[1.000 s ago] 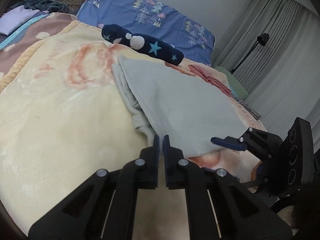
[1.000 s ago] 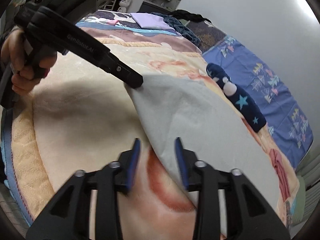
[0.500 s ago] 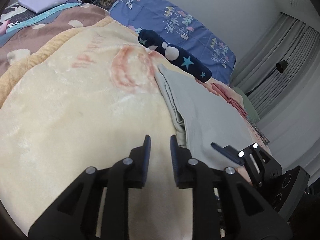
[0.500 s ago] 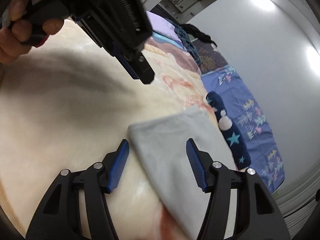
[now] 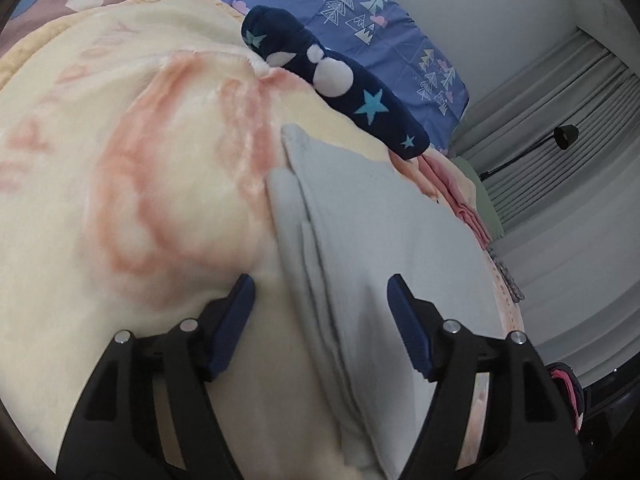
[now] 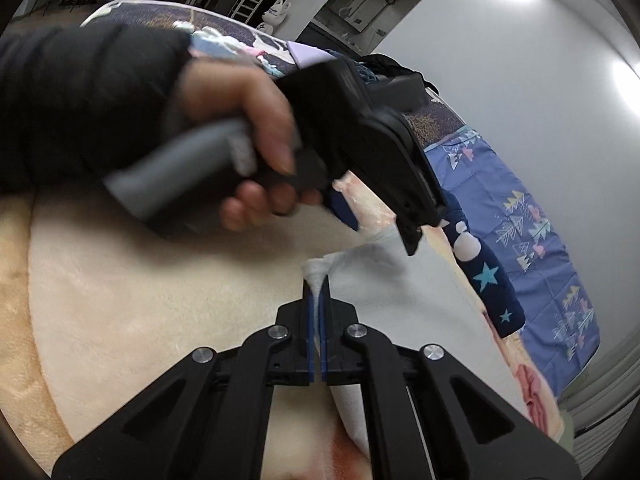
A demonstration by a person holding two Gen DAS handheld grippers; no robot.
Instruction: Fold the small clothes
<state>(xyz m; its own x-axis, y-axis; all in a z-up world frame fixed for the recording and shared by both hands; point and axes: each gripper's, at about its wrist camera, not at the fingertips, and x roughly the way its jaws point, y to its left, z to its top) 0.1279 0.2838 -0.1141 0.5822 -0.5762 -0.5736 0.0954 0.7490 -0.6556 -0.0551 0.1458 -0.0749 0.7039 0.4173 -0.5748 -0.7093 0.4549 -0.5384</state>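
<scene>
A light grey folded garment (image 5: 384, 248) lies on the cream and pink blanket (image 5: 120, 184). My left gripper (image 5: 320, 304) is open, with its jaws wide apart over the garment's layered near edge; it holds nothing. In the right wrist view my right gripper (image 6: 319, 292) is shut on a corner of the grey garment (image 6: 320, 270), which bunches up between the blue pads. The left gripper (image 6: 380, 216) and the hand that holds it hang just above and beyond that corner.
A rolled dark blue garment with stars (image 5: 340, 80) lies beyond the grey one. A blue patterned pillow (image 5: 360, 24) is behind it. Pink cloth (image 5: 460, 196) lies at the bed's right edge, with curtains (image 5: 560, 128) and a lamp (image 5: 564, 136) beyond.
My left gripper let go of the garment, opened wide and moved over its edge. My right gripper closed on the garment's corner.
</scene>
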